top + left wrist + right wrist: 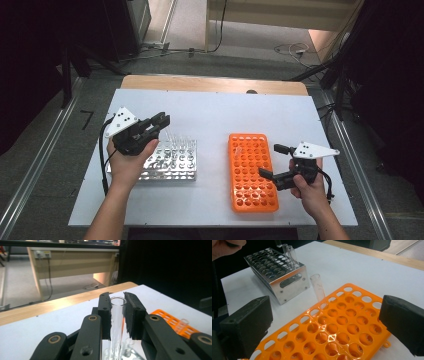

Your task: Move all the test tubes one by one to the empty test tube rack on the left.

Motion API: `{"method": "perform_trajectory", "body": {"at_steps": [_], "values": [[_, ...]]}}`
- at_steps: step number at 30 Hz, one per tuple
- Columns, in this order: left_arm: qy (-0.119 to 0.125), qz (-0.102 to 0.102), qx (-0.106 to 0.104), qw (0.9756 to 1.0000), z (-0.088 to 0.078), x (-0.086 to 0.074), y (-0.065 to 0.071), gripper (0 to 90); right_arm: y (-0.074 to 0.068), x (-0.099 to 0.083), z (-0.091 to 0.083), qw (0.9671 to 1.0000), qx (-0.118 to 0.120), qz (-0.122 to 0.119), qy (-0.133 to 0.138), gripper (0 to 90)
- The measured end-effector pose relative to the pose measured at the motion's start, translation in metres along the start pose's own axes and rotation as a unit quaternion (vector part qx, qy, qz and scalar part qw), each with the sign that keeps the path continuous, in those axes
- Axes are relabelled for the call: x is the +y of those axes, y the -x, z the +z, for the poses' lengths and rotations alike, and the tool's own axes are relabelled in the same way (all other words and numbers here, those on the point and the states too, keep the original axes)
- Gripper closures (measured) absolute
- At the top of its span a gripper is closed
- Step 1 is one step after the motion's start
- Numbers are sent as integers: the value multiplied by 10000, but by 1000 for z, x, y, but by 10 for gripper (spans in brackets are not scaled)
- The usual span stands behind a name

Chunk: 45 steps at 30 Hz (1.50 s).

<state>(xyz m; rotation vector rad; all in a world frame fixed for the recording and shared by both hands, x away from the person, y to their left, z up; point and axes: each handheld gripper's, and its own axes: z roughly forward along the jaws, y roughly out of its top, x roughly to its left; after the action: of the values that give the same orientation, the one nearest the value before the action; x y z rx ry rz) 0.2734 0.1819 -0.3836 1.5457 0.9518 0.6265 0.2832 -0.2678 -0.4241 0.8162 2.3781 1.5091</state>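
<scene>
Left claw (159, 121) over steel rack (172, 161) (tubes)

No text, label, brand, number or sign can be read in any of the views. The orange rack (252, 172), the metal rack (172, 161) and the white worktop (210, 112) bear no legible print, and the grey plates on the grippers show only small dark dots.
</scene>
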Motion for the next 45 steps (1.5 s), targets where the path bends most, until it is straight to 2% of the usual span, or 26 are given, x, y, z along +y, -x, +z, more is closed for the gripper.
{"method": "perform_trajectory", "body": {"at_steps": [13, 20, 32, 45], "values": [[-94, -115, 229, 9996, 4, -12, -11, 748, 2, -1, 0, 10000, 15, -2, -25, 0], [-255, -140, 299, 9991, 10, -21, -15, 748, 1, -1, 1, 10000, 27, 7, -55, 0], [-542, -84, 288, 9981, 17, -30, -10, 748, 1, -1, 1, 10000, 37, -14, -78, 0], [-846, -33, 362, 9958, 19, -41, -6, 746, 1, -1, 2, 9999, 76, -60, -102, 0]]}}
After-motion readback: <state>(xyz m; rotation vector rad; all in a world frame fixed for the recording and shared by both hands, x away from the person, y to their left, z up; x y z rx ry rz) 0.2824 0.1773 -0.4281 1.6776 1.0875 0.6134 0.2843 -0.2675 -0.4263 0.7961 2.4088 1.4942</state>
